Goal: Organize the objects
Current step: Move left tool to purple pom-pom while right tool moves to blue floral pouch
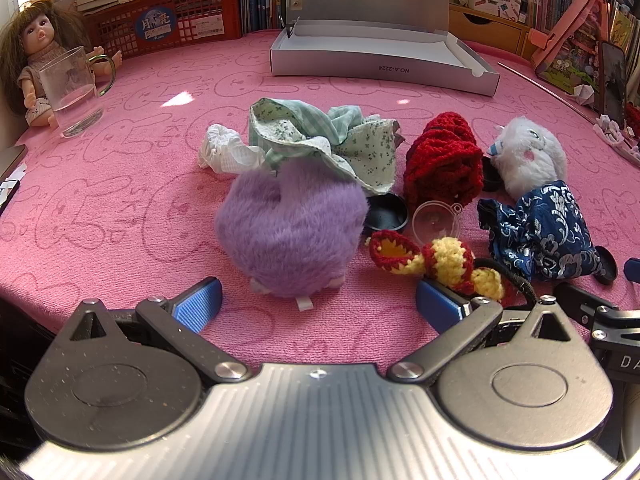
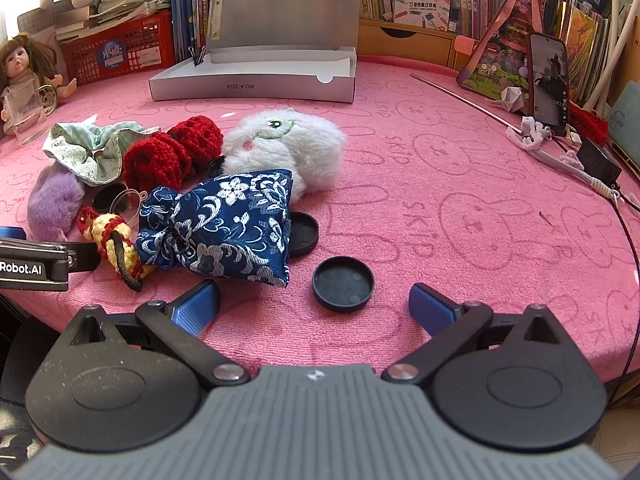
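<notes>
Grippers both hovering low over the pink cloth (image 1: 120, 208), jaws spread wide and holding nothing. Left gripper (image 1: 318, 304) pointing at the purple plush (image 1: 290, 236), sitting just ahead of its fingers, not touching them. Right gripper (image 2: 314, 306) facing a black round lid (image 2: 343, 283) lying between and just beyond its blue pads (image 2: 198, 307). Blue floral pouch (image 2: 224, 224) lying left of that lid, overlapping a second black lid (image 2: 305, 233), with the white plush (image 2: 294, 148) behind it. Red knit piece (image 1: 442, 160) and green floral fabric (image 1: 320, 140) bunching farther back, near a red-and-yellow crochet item (image 1: 440, 262), possibly looped with a black cord. Open grey box (image 1: 380, 60) standing at the back, well apart from the pile. Doll (image 1: 34, 52) sitting behind a glass mug (image 1: 74, 88) at far left.
</notes>
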Demonstrator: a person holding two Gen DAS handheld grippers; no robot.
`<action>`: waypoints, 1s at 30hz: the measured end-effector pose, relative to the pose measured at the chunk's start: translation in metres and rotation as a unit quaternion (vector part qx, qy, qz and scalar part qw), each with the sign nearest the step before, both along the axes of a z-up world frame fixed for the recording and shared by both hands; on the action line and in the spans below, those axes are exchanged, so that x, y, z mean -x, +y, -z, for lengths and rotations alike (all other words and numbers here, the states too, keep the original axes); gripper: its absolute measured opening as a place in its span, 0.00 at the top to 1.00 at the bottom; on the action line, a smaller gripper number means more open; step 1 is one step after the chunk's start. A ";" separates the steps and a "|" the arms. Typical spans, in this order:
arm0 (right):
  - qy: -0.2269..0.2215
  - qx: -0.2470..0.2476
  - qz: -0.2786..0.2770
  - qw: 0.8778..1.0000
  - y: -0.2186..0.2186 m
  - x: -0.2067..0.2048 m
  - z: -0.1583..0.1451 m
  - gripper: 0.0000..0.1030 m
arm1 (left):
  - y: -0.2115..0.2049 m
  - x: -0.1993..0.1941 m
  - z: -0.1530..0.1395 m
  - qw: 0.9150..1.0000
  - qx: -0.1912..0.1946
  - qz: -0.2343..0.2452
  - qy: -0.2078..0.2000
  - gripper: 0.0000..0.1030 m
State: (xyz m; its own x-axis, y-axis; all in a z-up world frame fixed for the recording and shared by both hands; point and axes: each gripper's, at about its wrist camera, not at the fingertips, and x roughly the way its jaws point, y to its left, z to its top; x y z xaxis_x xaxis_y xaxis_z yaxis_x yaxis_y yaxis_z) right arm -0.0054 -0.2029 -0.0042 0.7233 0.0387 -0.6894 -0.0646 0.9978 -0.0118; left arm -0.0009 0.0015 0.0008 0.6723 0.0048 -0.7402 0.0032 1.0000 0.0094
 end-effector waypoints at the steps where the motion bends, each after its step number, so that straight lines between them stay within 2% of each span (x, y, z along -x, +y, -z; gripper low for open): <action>1: 0.000 0.000 0.000 1.000 0.000 0.000 0.000 0.00 | 0.000 0.000 0.000 1.000 0.000 0.000 0.000 0.00; 30: 0.003 0.004 0.004 1.000 0.002 0.000 -0.002 0.00 | -0.002 0.000 -0.001 1.000 0.000 -0.011 0.004 0.00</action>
State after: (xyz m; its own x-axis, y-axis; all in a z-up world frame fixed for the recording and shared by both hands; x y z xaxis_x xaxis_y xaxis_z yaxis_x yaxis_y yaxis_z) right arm -0.0054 -0.2011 -0.0025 0.7193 0.0270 -0.6942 -0.0557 0.9983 -0.0189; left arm -0.0006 -0.0003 0.0019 0.6660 0.0196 -0.7457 -0.0183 0.9998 0.0099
